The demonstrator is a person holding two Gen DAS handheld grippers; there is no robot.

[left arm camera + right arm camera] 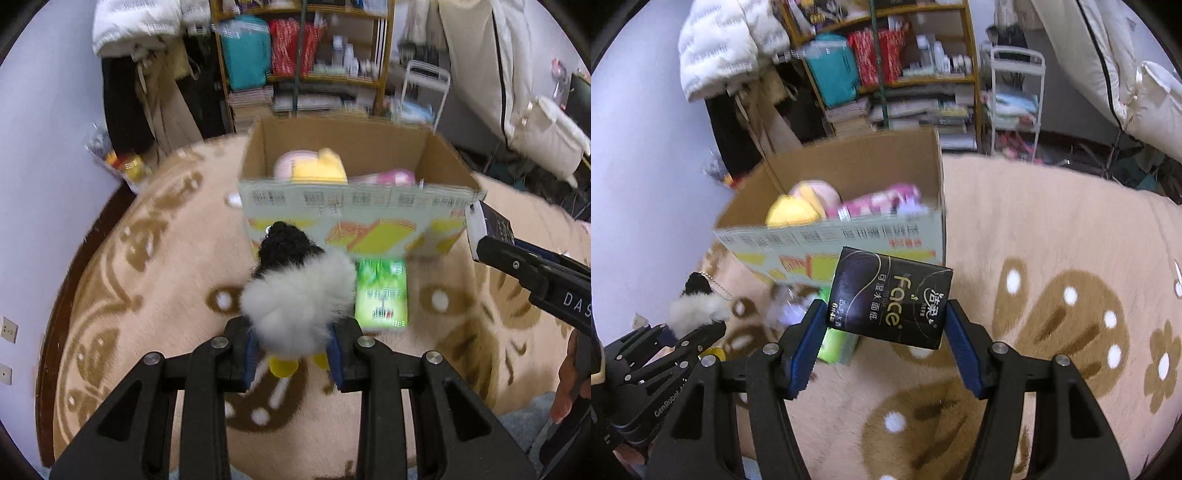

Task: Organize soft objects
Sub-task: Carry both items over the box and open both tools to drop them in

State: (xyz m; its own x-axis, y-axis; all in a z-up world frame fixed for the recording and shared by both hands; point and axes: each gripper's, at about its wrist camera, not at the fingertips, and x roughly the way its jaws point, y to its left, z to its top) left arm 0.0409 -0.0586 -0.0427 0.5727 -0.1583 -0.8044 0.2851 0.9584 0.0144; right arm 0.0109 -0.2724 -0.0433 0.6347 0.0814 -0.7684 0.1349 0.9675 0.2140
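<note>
My left gripper [293,345] is shut on a fluffy white and black plush toy [299,295] with yellow feet, held above the rug in front of the open cardboard box [354,214]. My right gripper [886,325] is shut on a black tissue pack [890,297] labelled "Face", held near the box [798,240]. The box holds a yellow plush [319,171], a pink plush [291,162] and a pink packet [388,177]. A green tissue pack [382,293] lies on the rug against the box front. The plush toy [696,304] and left gripper show at lower left in the right wrist view.
A beige rug [155,280] with brown flower patterns covers the floor. A cluttered wooden shelf [306,55] stands behind the box. A white rack [1015,99] stands right of the shelf. Hanging clothes [140,81] and a lavender wall [44,147] are at left. White bags [546,129] hang at right.
</note>
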